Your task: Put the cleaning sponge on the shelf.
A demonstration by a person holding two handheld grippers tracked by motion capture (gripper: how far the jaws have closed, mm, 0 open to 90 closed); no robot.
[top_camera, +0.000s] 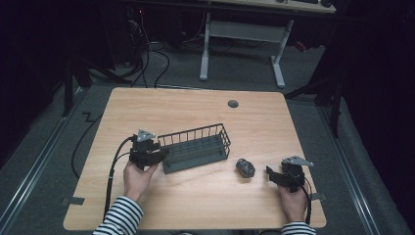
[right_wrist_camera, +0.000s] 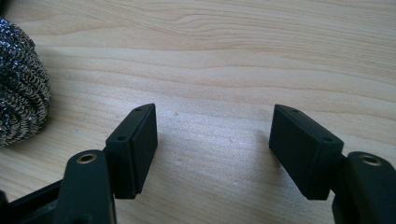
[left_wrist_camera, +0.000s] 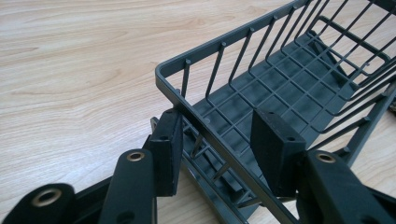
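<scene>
Wire basket (top_camera: 195,147) near the table (top_camera: 195,205) centre, its left end wall straddled by the left gripper (left_wrist_camera: 219,149), one jaw outside, one inside, closed on the rim. Right gripper (right_wrist_camera: 212,149), jaws parted over bare wood, holds nothing. Steel scourer (right_wrist_camera: 21,79), just beside it, is cut off at the frame edge.

From my remote station, the steel scourer (right_wrist_camera: 18,81) is cut off by the left edge of the right gripper view, and in the high view it is too small for me to make out its weave. The wire basket (left_wrist_camera: 280,88) runs off the right edge of the left gripper view, its near end partly hidden behind the left gripper (left_wrist_camera: 217,147), whose jaws straddle its end wall. The person's striped sleeves (top_camera: 120,218) are clipped by the bottom edge.
</scene>
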